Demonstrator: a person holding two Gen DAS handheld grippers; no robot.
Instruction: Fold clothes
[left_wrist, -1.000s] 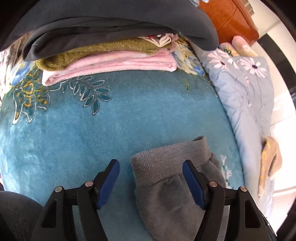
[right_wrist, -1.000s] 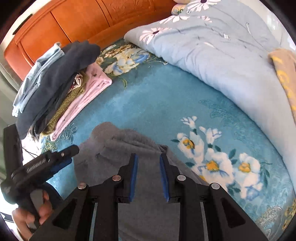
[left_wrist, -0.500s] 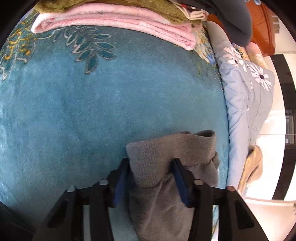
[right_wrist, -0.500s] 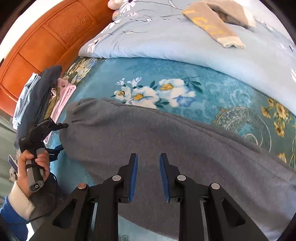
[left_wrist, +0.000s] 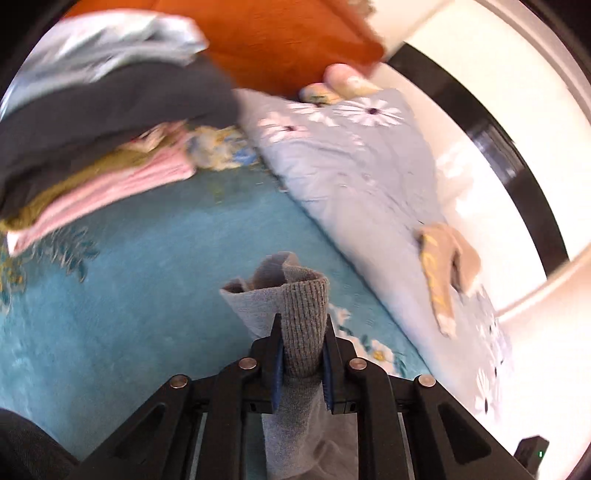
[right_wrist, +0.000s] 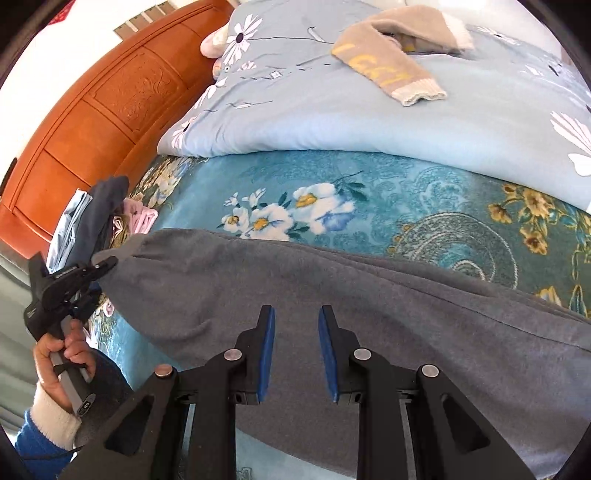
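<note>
**A bedroom in a home**

A bed is seen, spread with a teal floral blanket. A carved orange-brown wooden headboard is found at 10 o'clock in the right wrist view. A pale blue daisy-print quilt is heaped at 12 o'clock, and a stack of folded clothes is piled at 10 o'clock in the left wrist view.
</note>
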